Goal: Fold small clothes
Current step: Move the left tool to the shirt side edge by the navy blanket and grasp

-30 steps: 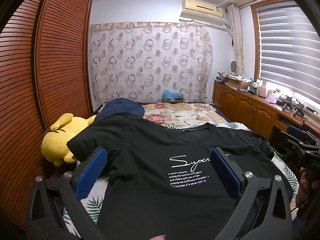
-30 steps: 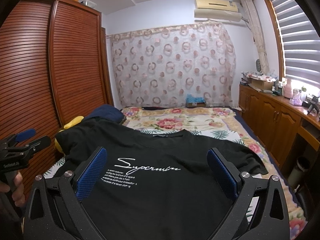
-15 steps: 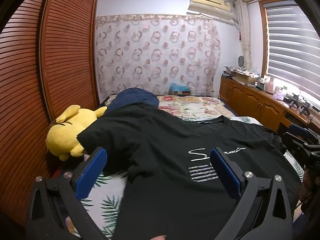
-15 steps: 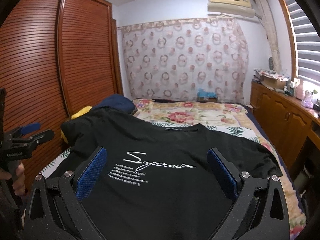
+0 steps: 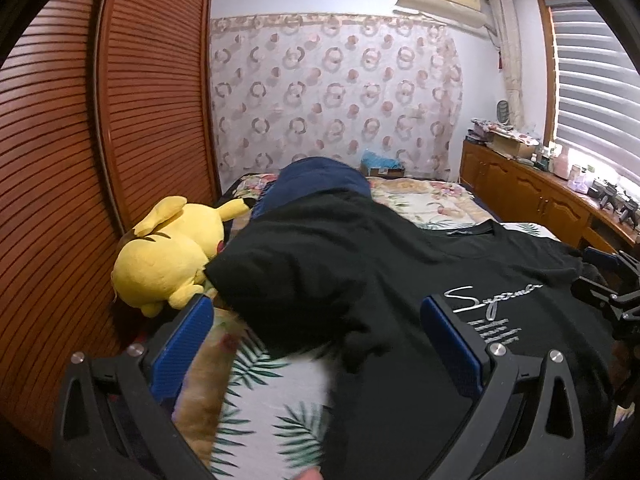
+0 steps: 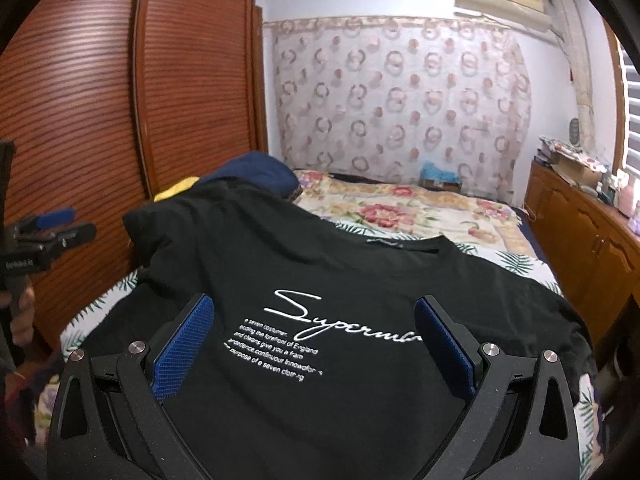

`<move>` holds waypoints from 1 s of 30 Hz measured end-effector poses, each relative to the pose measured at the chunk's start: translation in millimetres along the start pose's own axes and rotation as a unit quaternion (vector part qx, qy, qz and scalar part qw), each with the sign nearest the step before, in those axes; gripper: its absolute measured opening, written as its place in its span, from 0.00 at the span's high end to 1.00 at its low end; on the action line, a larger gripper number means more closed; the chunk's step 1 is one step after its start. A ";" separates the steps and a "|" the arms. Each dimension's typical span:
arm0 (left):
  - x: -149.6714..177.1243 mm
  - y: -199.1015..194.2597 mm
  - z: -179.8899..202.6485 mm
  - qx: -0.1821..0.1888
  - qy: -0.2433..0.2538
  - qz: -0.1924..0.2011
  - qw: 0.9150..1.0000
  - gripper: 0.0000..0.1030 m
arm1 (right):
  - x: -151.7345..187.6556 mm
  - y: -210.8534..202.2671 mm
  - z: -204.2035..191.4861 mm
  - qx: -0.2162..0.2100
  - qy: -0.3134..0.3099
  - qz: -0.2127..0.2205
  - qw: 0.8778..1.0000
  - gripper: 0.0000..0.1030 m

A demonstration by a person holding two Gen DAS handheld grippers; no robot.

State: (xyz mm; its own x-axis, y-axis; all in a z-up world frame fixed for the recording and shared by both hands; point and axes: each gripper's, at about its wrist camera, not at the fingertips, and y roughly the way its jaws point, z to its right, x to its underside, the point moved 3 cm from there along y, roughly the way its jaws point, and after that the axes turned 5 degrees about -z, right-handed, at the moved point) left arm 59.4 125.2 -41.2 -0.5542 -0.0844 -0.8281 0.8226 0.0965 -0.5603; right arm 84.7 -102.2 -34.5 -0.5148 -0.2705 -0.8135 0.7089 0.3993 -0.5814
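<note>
A black T-shirt [image 5: 360, 264] with white script print lies spread face up on the bed; it also shows in the right wrist view [image 6: 320, 280]. My left gripper [image 5: 316, 328] is open and empty, above the shirt's left sleeve and left side edge. My right gripper [image 6: 314, 332] is open and empty, above the printed chest. The left gripper also shows at the left edge of the right wrist view [image 6: 52, 228], and the right gripper at the right edge of the left wrist view [image 5: 608, 280].
A yellow plush toy [image 5: 168, 252] lies left of the sleeve beside the wooden wardrobe [image 5: 100, 120]. A dark blue pillow [image 5: 320, 180] sits behind the shirt. The floral bedspread [image 6: 400, 208] stretches back to the curtain. A wooden cabinet [image 5: 540, 204] runs along the right.
Both grippers have swung left. The left wrist view now holds the left sleeve and bare leaf-print sheet instead of the chest. Both stay open.
</note>
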 end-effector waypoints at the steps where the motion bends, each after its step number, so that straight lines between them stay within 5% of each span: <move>1: 0.1 3.2 -4.4 -0.001 0.001 -0.003 1.000 0.00 | -0.4 4.3 -2.3 -0.004 -0.002 -0.001 1.000 0.01; 9: -4.4 31.3 -41.9 0.019 -0.022 -0.025 0.999 0.09 | -0.5 19.9 -11.0 -0.032 -0.006 -0.011 0.999 0.01; 13: -8.9 48.6 -58.6 0.022 -0.036 -0.037 0.998 0.19 | -0.4 25.5 -12.9 -0.039 -0.006 -0.019 0.999 0.01; 16: -10.9 61.9 -66.8 0.030 -0.047 -0.049 0.997 0.39 | -0.1 27.8 -12.8 -0.043 -0.005 -0.023 0.999 0.01; 22: -8.4 89.5 -78.9 0.021 -0.051 -0.074 0.996 0.41 | 3.1 30.4 -14.4 -0.051 -0.004 -0.027 0.998 0.01; 26: -5.1 95.3 -80.6 0.026 -0.049 -0.077 0.995 0.72 | 5.1 30.5 -11.9 -0.053 -0.001 -0.029 0.998 0.01; 30: -5.7 91.6 -83.2 0.026 -0.046 -0.071 0.996 0.91 | 7.2 29.9 -8.8 -0.053 0.004 -0.029 0.998 0.01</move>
State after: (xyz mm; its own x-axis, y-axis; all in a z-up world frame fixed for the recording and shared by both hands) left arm 127.3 217.0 -89.2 -0.6534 -0.1841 -0.7343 0.7437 0.0250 -0.6681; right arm 98.0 -84.5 -57.6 -0.5583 -0.2884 -0.7779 0.6230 0.4735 -0.6227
